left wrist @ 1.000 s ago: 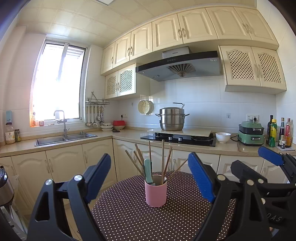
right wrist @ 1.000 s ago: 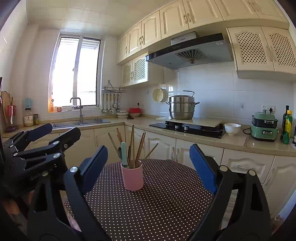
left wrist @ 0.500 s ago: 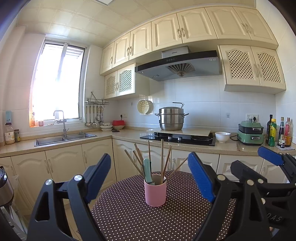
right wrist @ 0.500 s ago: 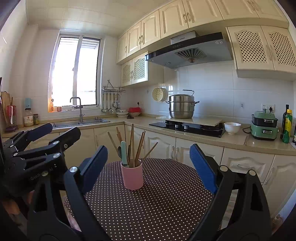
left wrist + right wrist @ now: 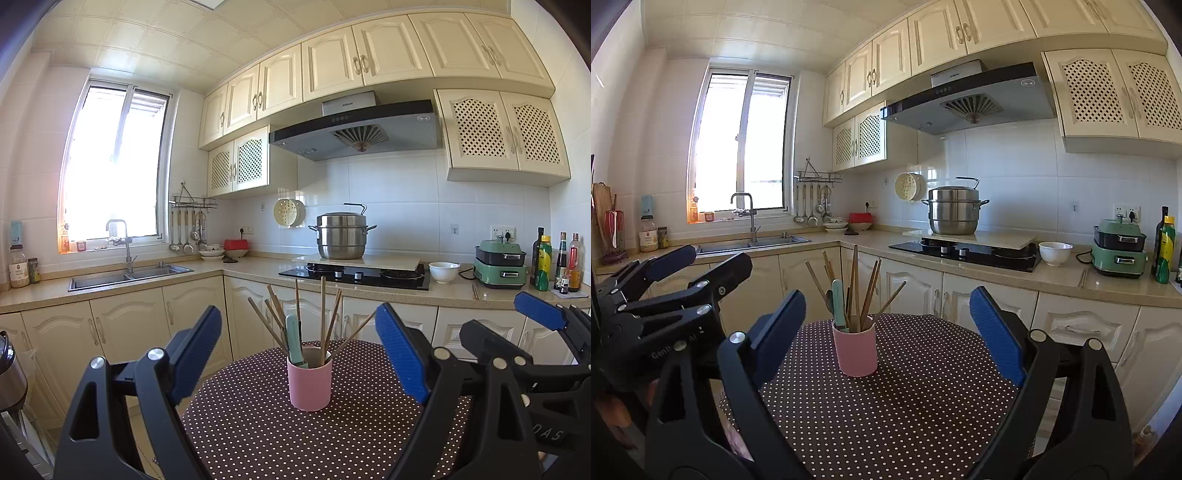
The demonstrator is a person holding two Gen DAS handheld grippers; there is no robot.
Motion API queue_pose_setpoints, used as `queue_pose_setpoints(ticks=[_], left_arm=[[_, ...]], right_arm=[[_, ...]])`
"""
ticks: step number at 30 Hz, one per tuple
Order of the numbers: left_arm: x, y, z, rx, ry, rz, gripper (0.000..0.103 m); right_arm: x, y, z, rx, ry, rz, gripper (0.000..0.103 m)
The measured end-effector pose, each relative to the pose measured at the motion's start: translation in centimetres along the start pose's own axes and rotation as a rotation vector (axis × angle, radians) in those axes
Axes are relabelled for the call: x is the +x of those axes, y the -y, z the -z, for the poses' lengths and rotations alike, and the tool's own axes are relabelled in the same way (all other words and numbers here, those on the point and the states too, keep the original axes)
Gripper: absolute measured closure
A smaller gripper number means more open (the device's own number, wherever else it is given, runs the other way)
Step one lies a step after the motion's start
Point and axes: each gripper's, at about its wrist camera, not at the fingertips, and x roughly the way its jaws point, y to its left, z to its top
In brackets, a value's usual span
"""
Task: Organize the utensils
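Note:
A pink cup (image 5: 309, 384) (image 5: 855, 350) stands upright on a round table with a brown polka-dot cloth (image 5: 258, 435) (image 5: 923, 406). Several wooden chopsticks (image 5: 323, 314) (image 5: 855, 284) and a mint-green handled utensil (image 5: 294, 338) (image 5: 838, 301) stick out of it. My left gripper (image 5: 299, 354) is open, held short of the cup with nothing between its blue pads. My right gripper (image 5: 886, 332) is open too, level with the cup and empty. Each gripper shows at the edge of the other's view: the right one (image 5: 546, 321) and the left one (image 5: 683, 266).
Cream cabinets and a counter (image 5: 258, 267) wrap around behind the table. On it are a sink (image 5: 125, 275), a hob with a steel pot (image 5: 341, 236), a white bowl (image 5: 443, 271), a green appliance (image 5: 500, 264) and bottles (image 5: 554, 260).
Both views have shifted by only a few pixels; the cup and utensils stand as before, and both grippers stay open.

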Motion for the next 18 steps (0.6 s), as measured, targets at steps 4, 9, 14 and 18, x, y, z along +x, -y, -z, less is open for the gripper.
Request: queue_pose_setpoints(ticks=[4,9,14,18], left_arm=[[0.01,0.04,-0.04,0.0,-0.001,0.0,0.019],[0.01,0.04,-0.05,0.0,-0.001,0.0,0.019],[0.11,-0.02,0.25,0.0,-0.004,0.003,0.019],[0.1,-0.01,0.37,0.0,-0.005,0.002,0.019]], right_arm=[[0.07,-0.05,0.06,0.0,-0.002,-0.001,0.014],[0.1,-0.12,0.27,0.003,-0.005,-0.001,0.014],[0.21,-0.12,0.37,0.003,-0.008,-0.002,0.014],[0.22,-0.14,0.31,0.004,-0.007,-0.002,0.014]])
